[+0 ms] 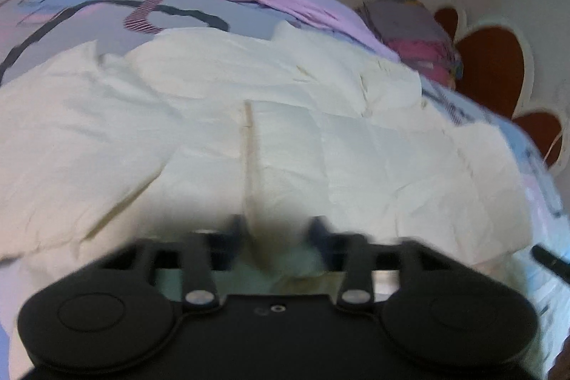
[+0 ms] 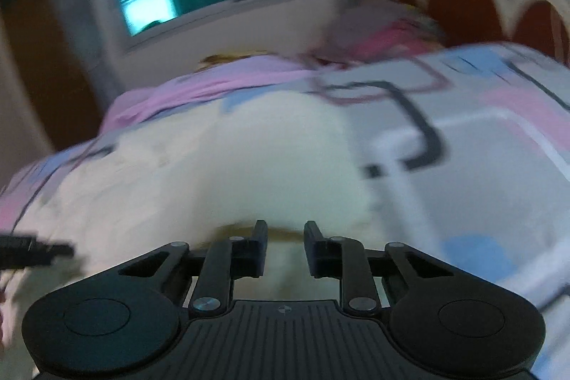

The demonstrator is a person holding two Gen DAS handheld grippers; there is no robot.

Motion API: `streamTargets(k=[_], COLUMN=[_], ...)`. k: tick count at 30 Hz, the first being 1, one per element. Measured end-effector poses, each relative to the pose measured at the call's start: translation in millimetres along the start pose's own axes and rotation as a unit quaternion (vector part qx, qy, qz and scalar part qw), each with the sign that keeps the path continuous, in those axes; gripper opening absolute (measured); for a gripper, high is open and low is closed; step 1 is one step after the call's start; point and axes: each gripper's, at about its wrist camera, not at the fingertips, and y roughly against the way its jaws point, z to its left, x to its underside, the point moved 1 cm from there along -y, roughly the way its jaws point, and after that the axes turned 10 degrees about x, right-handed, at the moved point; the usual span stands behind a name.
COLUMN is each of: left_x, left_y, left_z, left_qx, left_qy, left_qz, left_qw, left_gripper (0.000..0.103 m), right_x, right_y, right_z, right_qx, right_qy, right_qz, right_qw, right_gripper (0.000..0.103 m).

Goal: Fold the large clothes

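A: Your left hand-held gripper [image 1: 276, 228] has its fingers spread, with a ridge of the cream garment [image 1: 221, 130] rising between them (too blurred to tell if it's pinched).

B: Your right hand-held gripper [image 2: 285, 234] gapes over the same crinkled cloth [image 2: 228, 173], spread on the patterned bed [image 2: 481, 138]; only the left view shows the seam.

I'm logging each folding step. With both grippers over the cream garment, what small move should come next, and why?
Probably close both grippers on the near edge. The cream garment lies spread on the patterned bedsheet, and the left gripper and right gripper both stand open with cream cloth between the fingers. The frames are blurred, so whether the cloth sits deep enough is unclear.
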Motion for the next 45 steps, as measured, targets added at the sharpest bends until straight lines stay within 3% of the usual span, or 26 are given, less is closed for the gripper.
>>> streamTargets(k=[1, 3, 8, 17, 18, 20, 21, 24, 29, 34, 40, 45], left_x=[-0.9, -3.5, -9.5, 8.6, 9.1, 6.0, 4.2, -1.6, -23.4, -34.2, -30.4, -24.1], left_y=[-2.4, -0.1, 32.7, 20.5, 19.2, 24.7, 28.8, 47.8, 24.8, -18.2, -36.0, -39.9], left_z=[-3.4, -8.5, -4.3, 23.8, 23.7, 23.7, 24.6, 19.3, -9.2, -23.0, -3.0, -2.3], left_qx=[-0.003, -0.005, -0.031, -0.058, -0.059, -0.063, -0.072, -0.102, -0.077, -0.087, -0.092, -0.095], left_qy=[-0.011, -0.024, -0.035, -0.011, -0.012, -0.012, -0.012, -0.036, -0.085, -0.119, -0.106, -0.125], left_qz=[-0.001, -0.012, -0.069, -0.041, -0.04, -0.032, -0.035, -0.08, -0.078, -0.048, -0.039, -0.036], left_qw=[0.9999, 0.9996, 0.9965, 0.9974, 0.9974, 0.9974, 0.9967, 0.991, 0.9903, 0.9879, 0.9893, 0.9869], left_gripper=[0.011, 0.006, 0.004, 0.005, 0.005, 0.018, 0.029, 0.043, 0.043, 0.043, 0.046, 0.046], right_x=[-2.2, -6.2, -9.3, 2.2, -0.4, -9.3, -14.5, -33.7, -64.6, -77.7, -79.4, -71.1], right_y=[-6.1, -14.7, -26.8, -41.0, -37.3, -24.0, -20.3, -20.6, -57.6, -105.6, -155.3, -166.1], right_z=[-6.7, -16.9, -23.6, -26.3, -27.4, -30.4, -31.3, -27.4, 13.1, 42.8, 28.2, 17.5], right_qx=[0.008, 0.016, 0.024, 0.031, 0.029, 0.021, 0.019, 0.009, -0.016, -0.022, 0.002, -0.003], right_qy=[-0.009, -0.018, -0.026, -0.004, -0.004, -0.005, -0.003, 0.003, 0.042, 0.067, 0.073, 0.084], right_qz=[0.004, 0.012, 0.03, 0.048, 0.043, 0.017, 0.006, -0.018, -0.029, -0.017, 0.031, 0.029], right_qw=[1.0, 1.0, 0.999, 0.998, 0.999, 1.0, 1.0, 1.0, 0.999, 0.997, 0.997, 0.996], right_gripper=[0.023, 0.023, 0.023, 0.023, 0.023, 0.023, 0.023, 0.023, 0.023, 0.023, 0.023, 0.023])
